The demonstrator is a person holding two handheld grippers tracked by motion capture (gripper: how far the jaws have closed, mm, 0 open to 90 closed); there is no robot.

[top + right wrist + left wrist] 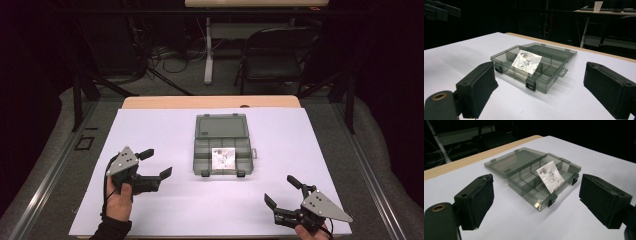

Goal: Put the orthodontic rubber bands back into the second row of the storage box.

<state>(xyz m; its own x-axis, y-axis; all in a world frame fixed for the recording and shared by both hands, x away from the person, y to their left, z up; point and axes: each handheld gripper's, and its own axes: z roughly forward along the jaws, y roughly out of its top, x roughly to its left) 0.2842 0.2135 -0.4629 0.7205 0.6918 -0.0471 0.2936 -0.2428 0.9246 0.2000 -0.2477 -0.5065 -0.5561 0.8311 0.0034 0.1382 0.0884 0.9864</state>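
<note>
At about seven o'clock on the white desk (175, 210), the left tool (159, 163) is hovering with its jaws standing apart and nothing between them. At about five o'clock, the right tool (280, 190) is likewise gaping empty, well apart from the other. Farther off, toward twelve o'clock at the desk's middle, the grey compartment box (222, 160) is lying with its lid (221, 126) folded back flat. A small silvery packet (223, 158) is leaning tilted inside, across the dividers.
</note>
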